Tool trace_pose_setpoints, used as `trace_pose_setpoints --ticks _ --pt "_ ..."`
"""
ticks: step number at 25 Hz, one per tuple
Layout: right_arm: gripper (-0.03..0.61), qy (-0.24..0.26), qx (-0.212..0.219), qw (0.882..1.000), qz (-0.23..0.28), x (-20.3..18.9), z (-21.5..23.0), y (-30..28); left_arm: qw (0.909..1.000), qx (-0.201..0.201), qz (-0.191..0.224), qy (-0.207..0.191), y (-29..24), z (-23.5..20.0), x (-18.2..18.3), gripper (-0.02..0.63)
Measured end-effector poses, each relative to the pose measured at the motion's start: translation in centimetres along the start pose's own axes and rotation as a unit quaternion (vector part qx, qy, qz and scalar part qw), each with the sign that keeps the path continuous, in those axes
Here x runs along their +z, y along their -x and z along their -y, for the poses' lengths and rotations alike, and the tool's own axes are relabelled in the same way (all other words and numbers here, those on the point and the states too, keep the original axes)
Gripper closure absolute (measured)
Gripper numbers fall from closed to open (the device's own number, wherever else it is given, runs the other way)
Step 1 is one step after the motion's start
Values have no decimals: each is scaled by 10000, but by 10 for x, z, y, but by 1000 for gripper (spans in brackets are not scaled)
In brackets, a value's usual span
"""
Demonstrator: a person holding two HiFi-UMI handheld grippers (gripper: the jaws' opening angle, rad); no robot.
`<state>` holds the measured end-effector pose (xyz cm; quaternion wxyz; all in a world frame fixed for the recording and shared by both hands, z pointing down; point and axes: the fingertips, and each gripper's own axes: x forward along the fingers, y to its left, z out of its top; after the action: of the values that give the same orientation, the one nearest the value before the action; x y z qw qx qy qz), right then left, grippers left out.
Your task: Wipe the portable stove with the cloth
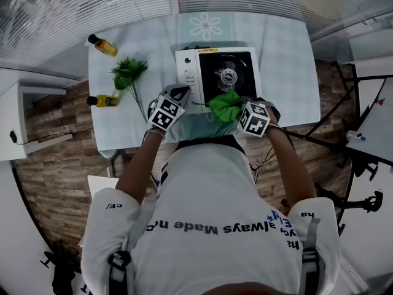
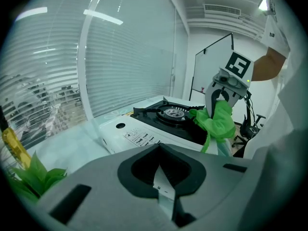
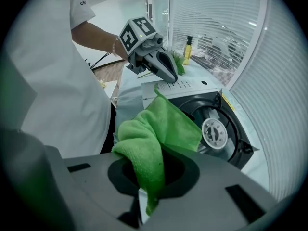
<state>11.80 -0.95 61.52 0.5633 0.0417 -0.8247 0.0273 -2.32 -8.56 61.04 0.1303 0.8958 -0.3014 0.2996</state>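
My right gripper point(image 3: 144, 186) is clamped on the green cloth point(image 3: 149, 138), which bunches out of the jaws and drapes over the stove's point(image 1: 218, 72) near edge. The stove sits mid-table point(image 1: 276, 48), long axis running left to right across my view. Its white control end points to my left, and the black top with the round burner is on the right. My left gripper point(image 1: 183, 92) has its jaws together with nothing between them. It is by the stove's near left corner, tips angled toward the white panel. I can't tell whether it touches. Off to the left are a leafy sprig point(image 1: 129, 75) and two yellow bottles point(image 1: 102, 45).
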Motion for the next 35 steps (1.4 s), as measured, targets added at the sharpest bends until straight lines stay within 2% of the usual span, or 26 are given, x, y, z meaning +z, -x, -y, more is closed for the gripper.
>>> trace_pose_setpoints --ticks 15,18,20,22,25,27,29,32,35 --pt "555 -521 -18 9985 -153 -57 17 20 9997 0 -255 21 -1 0 0 601" --pt "555 -654 -2 9979 -33 -54 17 22 9997 25 -227 57 -2 -1 0 601" --pt "555 -767 -66 9968 233 -45 21 32 9997 32 -236 62 -2 -2 -1 601" --pt "555 -971 -309 9932 568 -36 33 53 9996 6 -266 64 -1 -1 0 601" --pt "555 -1251 -1013 9824 945 -31 65 89 9995 3 -312 50 -2 -2 0 601" --pt "555 -1336 -1532 9748 914 -40 85 103 9995 7 -308 43 -2 -2 -1 601" --pt "555 -1383 -1856 9705 683 -55 97 101 9996 7 -288 29 -1 -2 2 601" --pt "555 -1404 -1866 9719 284 -76 98 74 9996 -42 -281 59 -2 -1 3 601" --pt "555 -1453 -1775 9733 122 -84 92 45 9993 -91 -345 115 -2 0 2 601"
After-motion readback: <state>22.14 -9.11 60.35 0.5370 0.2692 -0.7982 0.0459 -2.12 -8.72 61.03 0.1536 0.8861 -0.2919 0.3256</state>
